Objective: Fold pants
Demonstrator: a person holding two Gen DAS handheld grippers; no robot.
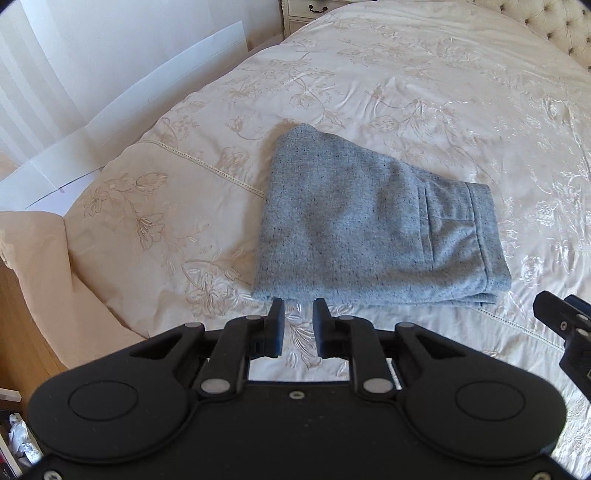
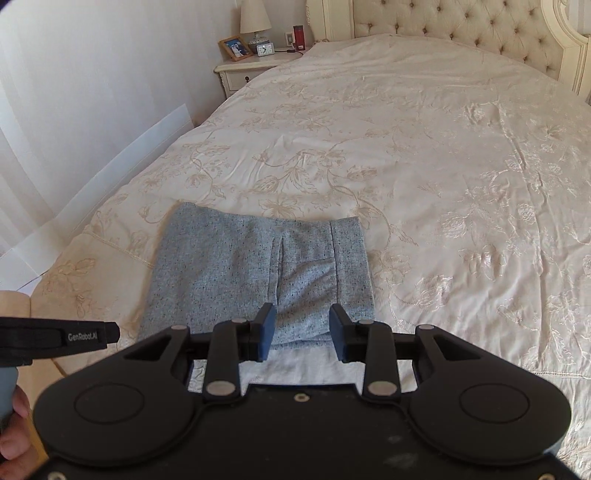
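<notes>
Grey speckled pants (image 1: 369, 229) lie folded into a compact stack on the cream embroidered bedspread (image 1: 424, 92), pocket side up. My left gripper (image 1: 298, 325) hovers just short of the stack's near edge, its jaws a narrow gap apart with nothing between them. In the right wrist view the same folded pants (image 2: 258, 273) sit straight ahead. My right gripper (image 2: 302, 332) is open above their near edge, holding nothing. The left gripper's body (image 2: 55, 341) shows at the left edge there, with a hand (image 2: 14, 432) on its handle.
The bed's near left corner drops to a beige valance (image 1: 44, 280) and wooden floor. A white wall runs along the left. A nightstand (image 2: 247, 70) with lamp, photo frame and clock stands at the back, beside a tufted headboard (image 2: 461, 26).
</notes>
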